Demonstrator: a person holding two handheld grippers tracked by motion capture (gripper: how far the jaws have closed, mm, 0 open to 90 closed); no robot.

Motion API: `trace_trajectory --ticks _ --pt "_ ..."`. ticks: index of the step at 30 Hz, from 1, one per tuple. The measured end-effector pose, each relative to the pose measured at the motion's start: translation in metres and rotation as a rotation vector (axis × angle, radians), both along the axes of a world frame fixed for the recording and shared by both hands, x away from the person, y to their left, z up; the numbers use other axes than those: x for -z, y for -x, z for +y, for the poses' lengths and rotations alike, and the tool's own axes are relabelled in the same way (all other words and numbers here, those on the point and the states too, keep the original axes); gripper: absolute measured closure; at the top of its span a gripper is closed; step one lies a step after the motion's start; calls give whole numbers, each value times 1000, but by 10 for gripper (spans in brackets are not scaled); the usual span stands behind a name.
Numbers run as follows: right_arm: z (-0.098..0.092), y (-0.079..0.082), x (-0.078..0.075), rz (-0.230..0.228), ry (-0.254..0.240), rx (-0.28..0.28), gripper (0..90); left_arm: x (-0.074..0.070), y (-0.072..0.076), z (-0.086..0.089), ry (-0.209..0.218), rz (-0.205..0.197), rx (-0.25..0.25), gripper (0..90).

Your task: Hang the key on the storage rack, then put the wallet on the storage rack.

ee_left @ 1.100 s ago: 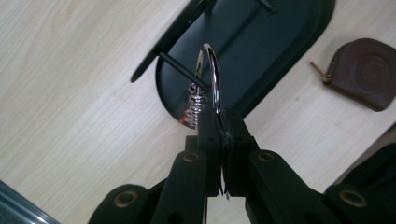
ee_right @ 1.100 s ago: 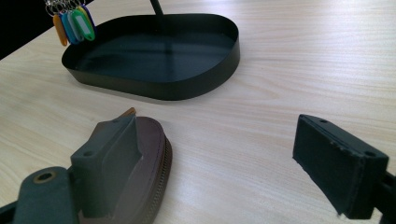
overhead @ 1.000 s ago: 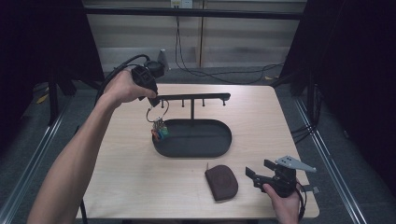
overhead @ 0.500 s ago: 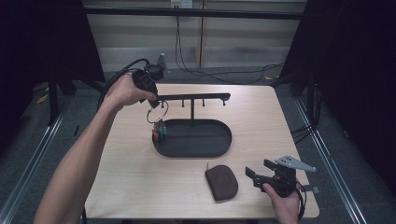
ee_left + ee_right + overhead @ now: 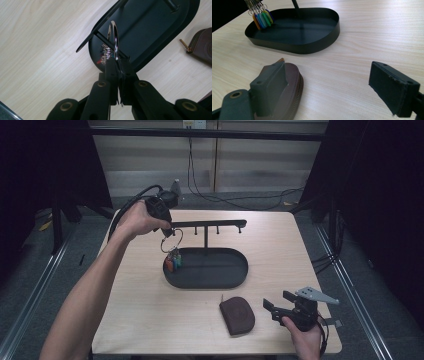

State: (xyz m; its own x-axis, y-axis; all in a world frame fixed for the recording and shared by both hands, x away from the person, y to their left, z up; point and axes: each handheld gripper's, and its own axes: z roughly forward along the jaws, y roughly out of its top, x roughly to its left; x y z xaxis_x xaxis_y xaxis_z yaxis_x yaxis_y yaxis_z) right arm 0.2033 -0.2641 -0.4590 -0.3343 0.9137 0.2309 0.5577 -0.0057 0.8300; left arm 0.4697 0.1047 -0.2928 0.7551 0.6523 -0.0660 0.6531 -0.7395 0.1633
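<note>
Key ring (image 5: 171, 241) slightly higher — pinched in left gripper (image 5: 167, 231).

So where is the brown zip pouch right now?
The brown zip pouch lies flat on the table near its front edge, just in front of the black tray and beside the open right gripper.

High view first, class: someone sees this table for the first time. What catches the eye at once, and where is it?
The left claw, raised at the table's far left, pinches a metal key ring beside a peg of the black stand's crossbar, with coloured key tags dangling over the oval tray. Near the front edge lies a brown zipped pouch, with the open right claw just to its right.
</note>
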Motion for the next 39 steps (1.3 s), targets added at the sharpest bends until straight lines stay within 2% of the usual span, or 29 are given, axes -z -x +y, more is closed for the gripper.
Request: trace_trajectory --ticks 7,14,20,25,27,29,32,35,39 --pt "0 0 0 2 -1 -3 146 -2 1 3 -3 15 -13 848" --pt "2 -2 0 5 1 -4 146 -12 5 12 30 -7 -31 707" --pt "1 -3 1 6 3 -1 146 -15 10 27 130 -11 -65 583" --pt "0 -2 1 5 1 5 146 -13 15 38 148 -20 -74 551" --pt "0 -2 1 7 1 6 146 -12 18 42 168 -27 -76 536" --pt "0 -3 1 8 2 6 146 -12 23 47 187 -65 -99 516" --pt "-1 -2 1 6 -4 12 146 -6 27 58 245 -60 -114 503" --pt "-1 -4 2 11 -3 11 146 -2 30 66 259 -71 -132 490" --pt "1 -4 2 15 4 10 146 -1 36 74 296 -93 -129 464"
